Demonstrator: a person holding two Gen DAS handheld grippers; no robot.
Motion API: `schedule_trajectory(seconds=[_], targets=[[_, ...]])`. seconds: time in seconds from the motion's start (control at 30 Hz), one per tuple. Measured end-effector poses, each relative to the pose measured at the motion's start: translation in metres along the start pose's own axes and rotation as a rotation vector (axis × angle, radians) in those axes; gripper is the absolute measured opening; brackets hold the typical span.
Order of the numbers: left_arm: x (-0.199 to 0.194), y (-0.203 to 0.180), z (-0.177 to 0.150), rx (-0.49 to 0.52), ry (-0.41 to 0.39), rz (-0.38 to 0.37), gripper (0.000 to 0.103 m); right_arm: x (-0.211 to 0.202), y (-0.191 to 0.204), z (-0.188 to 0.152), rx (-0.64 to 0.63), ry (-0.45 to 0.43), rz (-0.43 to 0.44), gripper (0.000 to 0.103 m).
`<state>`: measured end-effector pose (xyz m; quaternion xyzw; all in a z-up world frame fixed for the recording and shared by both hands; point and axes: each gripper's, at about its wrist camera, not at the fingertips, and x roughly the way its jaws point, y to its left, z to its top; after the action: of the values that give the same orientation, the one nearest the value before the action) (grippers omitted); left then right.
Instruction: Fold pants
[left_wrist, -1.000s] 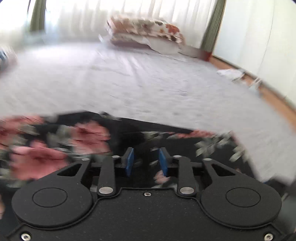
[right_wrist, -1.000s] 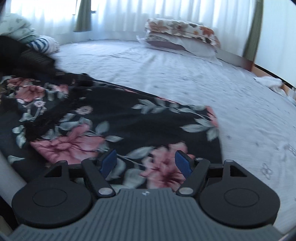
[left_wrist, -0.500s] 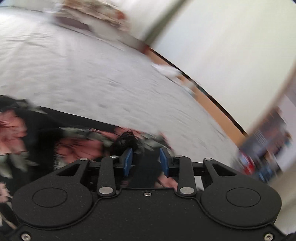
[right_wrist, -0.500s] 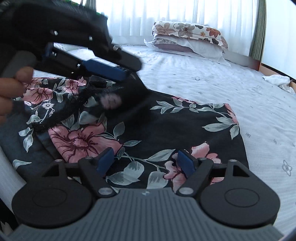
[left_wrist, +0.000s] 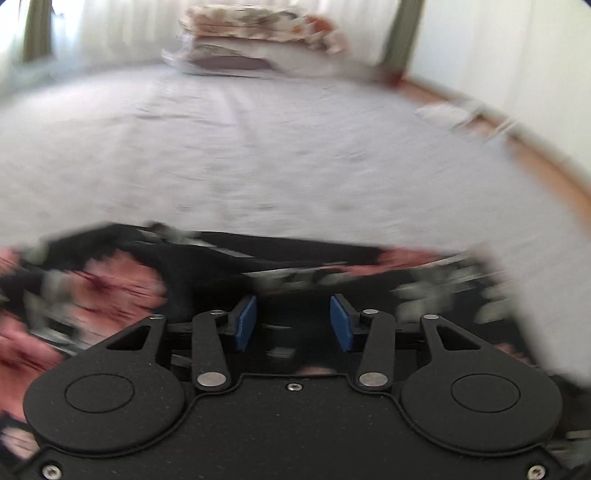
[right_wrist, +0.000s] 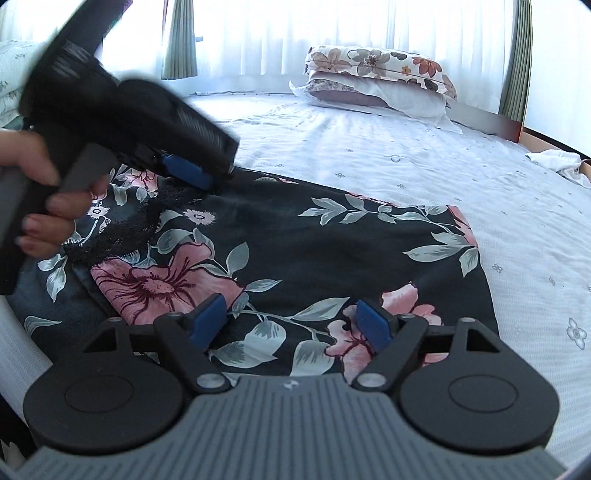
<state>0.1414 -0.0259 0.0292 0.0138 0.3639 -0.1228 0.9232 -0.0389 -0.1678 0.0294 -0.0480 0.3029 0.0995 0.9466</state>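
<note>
Black floral-print fabric pants (right_wrist: 295, 258) are lying folded on the white quilted bedspread (right_wrist: 406, 155), filling the 9-to-3 o'clock foreground. Right gripper (right_wrist: 291, 325) is hovering wide, holding nothing. Left gripper (left_wrist: 291, 323), blurred, is gaping moderately over cloth, holding nothing.

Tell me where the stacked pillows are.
In the right wrist view, the stacked pillows sit at the bed's far end, upper right, before the curtains, beyond the floral pants.
</note>
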Motion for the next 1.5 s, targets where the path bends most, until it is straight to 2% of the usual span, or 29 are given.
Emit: schedule_trajectory(seconds=[0.07, 0.17, 0.27, 0.33, 0.43, 0.5, 0.57, 0.63, 0.7, 0.8, 0.87, 1.07, 1.2, 1.3, 1.33, 1.37, 1.4, 1.43, 1.5], targets=[[0.013, 0.0, -0.001, 0.024, 0.025, 0.149, 0.042, 0.0, 0.0, 0.0, 0.002, 0.001, 0.0, 0.086], [0.012, 0.011, 0.001, -0.062, 0.023, 0.151, 0.043, -0.001, -0.001, 0.002, 0.009, 0.006, 0.004, 0.087], [0.001, 0.01, 0.006, -0.057, -0.011, 0.253, 0.04, -0.003, -0.002, 0.005, 0.015, 0.008, -0.003, 0.092], [-0.015, 0.011, 0.006, -0.052, -0.056, 0.239, 0.041, -0.008, -0.004, 0.005, 0.032, -0.004, 0.005, 0.095], [-0.045, 0.016, 0.002, -0.073, -0.092, 0.139, 0.048, -0.02, -0.007, 0.002, 0.06, -0.049, 0.012, 0.103], [-0.061, 0.018, -0.009, -0.091, -0.078, 0.072, 0.049, -0.023, -0.007, 0.0, 0.069, -0.065, 0.007, 0.103], [-0.068, 0.018, -0.024, -0.084, -0.045, 0.036, 0.05, -0.023, -0.006, 0.001, 0.073, -0.056, -0.011, 0.103], [-0.07, 0.013, -0.042, -0.054, -0.006, 0.069, 0.05, -0.021, -0.005, -0.001, 0.074, -0.048, -0.031, 0.103], [-0.063, 0.015, -0.059, -0.034, 0.053, 0.138, 0.05, -0.023, -0.005, -0.002, 0.077, -0.056, -0.051, 0.103], [-0.069, 0.016, -0.075, -0.009, 0.036, 0.166, 0.054, -0.025, -0.004, -0.005, 0.078, -0.059, -0.074, 0.103], [-0.076, 0.016, -0.074, -0.019, 0.039, 0.191, 0.058, -0.017, -0.004, -0.008, 0.054, -0.002, -0.105, 0.103], [-0.095, 0.051, -0.07, -0.196, 0.04, 0.181, 0.058, -0.018, -0.007, -0.008, 0.114, -0.005, -0.1, 0.103], [-0.114, 0.081, -0.074, -0.289, 0.013, 0.238, 0.062, -0.03, 0.001, -0.003, 0.111, -0.06, -0.068, 0.103], [-0.127, 0.107, -0.079, -0.364, -0.012, 0.295, 0.069, -0.034, 0.011, -0.001, 0.072, -0.072, -0.074, 0.103], [-0.132, 0.117, -0.082, -0.389, -0.026, 0.314, 0.078, -0.035, 0.014, 0.0, 0.059, -0.076, -0.075, 0.103], [-0.136, 0.127, -0.084, -0.412, -0.045, 0.335, 0.093, -0.037, 0.016, -0.001, 0.05, -0.077, -0.074, 0.103], [-0.141, 0.137, -0.088, -0.433, -0.07, 0.362, 0.099, -0.039, 0.018, -0.002, 0.044, -0.078, -0.074, 0.103], [-0.144, 0.147, -0.091, -0.451, -0.097, 0.394, 0.103, -0.041, 0.02, -0.003, 0.038, -0.079, -0.073, 0.103], [-0.149, 0.167, -0.099, -0.489, -0.132, 0.466, 0.103, -0.044, 0.022, -0.004, 0.024, -0.079, -0.079, 0.103]])
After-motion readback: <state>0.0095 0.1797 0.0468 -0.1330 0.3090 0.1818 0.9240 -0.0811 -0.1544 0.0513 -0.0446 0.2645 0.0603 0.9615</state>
